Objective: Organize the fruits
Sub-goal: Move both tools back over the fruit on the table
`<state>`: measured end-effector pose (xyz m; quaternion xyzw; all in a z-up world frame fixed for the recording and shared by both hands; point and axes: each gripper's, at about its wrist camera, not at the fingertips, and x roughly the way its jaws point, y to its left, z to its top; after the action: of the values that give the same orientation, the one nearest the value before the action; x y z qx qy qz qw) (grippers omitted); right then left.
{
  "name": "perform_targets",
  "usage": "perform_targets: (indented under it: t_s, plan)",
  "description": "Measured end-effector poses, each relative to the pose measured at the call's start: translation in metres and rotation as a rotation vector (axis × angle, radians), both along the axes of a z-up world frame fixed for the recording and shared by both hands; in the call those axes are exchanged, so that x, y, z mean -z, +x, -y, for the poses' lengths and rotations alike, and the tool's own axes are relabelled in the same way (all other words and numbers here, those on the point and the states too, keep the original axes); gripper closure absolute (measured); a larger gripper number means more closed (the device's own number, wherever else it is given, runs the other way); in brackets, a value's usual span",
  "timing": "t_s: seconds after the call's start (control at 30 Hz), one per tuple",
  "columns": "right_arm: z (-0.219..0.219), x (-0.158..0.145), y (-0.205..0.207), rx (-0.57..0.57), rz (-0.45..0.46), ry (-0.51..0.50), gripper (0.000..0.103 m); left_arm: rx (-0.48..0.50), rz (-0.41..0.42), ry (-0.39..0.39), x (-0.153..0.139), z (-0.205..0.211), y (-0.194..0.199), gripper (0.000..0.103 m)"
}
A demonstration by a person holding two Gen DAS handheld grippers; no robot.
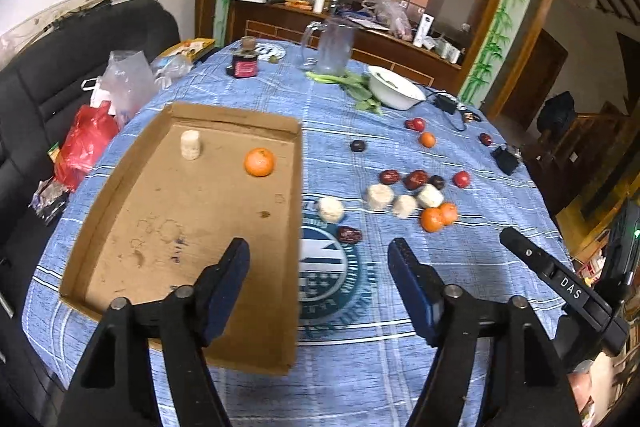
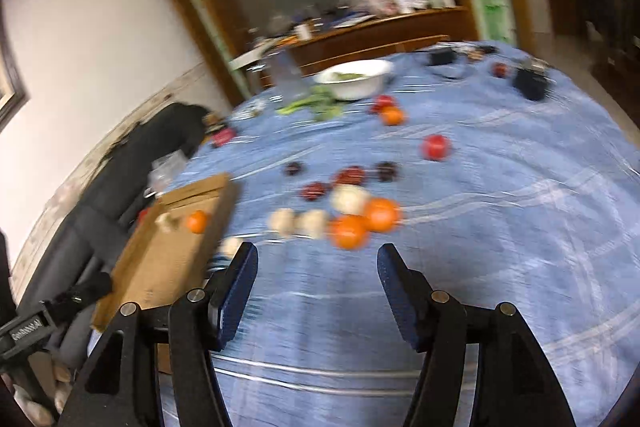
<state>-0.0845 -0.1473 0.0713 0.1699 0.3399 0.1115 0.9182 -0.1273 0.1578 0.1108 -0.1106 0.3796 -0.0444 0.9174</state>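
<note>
The left tool point(image 1: 318, 259) hangs above the bench point(image 1: 500, 267) with its jaws released and nothing between them; its left finger is over the near right part of the tray point(image 1: 120, 227) and its right finger over the blue cloth. In the tray, well ahead of this tool, lie one orange point(image 1: 259, 161) near the right wall and a pale cob piece point(image 1: 190, 144) toward the far left corner, apart from each other. Just outside the tray's right wall, ahead of the left tool's gap, sit a second pale piece point(image 1: 331, 209) and a dark red date point(image 1: 349, 234) close beside it. Further right lies the main cluster: three pale pieces point(image 1: 404, 201) side by side, two oranges point(image 1: 439, 217) touching each other at their right, and red dates point(image 1: 404, 179) behind them, with a red fruit point(image 1: 461, 179) to the right. A white bowl point(image 1: 394, 89) with greens point(image 1: 352, 85) beside it stands at the far side, near a glass jug point(image 1: 330, 47). The right tool point(image 2: 318, 263) also stands released and empty, over bare cloth; its view is blurred. The two oranges point(image 2: 364, 223) lie just ahead of its gap, the pale pieces point(image 2: 300, 221) to their left, the dates point(image 2: 340, 181) behind. The tray point(image 2: 172, 259) lies to the left of this tool, with the orange point(image 2: 197, 221) inside it. The right tool's black body shows at the right edge of the left view, beside the bench
</note>
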Motion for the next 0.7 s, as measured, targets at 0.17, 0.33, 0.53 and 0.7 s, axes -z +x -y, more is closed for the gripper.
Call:
perform_targets:
  t_s: [0.17, 0.33, 0.53, 0.7]
  plan:
    - [0.025, 0.0, -0.008, 0.025, 0.011, -0.007, 0.037, 0.024, -0.014, 0.007, 0.006, 0.016, 0.001, 0.062]
    - [0.028, 0.011, -0.003, 0.004, -0.013, -0.017, 0.037, 0.038, -0.037, 0.003, 0.018, 0.023, 0.006, 0.068]
    - [0.025, 0.025, 0.011, -0.031, -0.058, -0.041, 0.037, 0.067, -0.069, 0.016, 0.034, 0.033, 0.022, 0.068]
    - [0.021, 0.026, 0.036, -0.077, -0.086, -0.1, 0.037, 0.102, -0.102, 0.001, 0.047, 0.039, 0.037, 0.068]
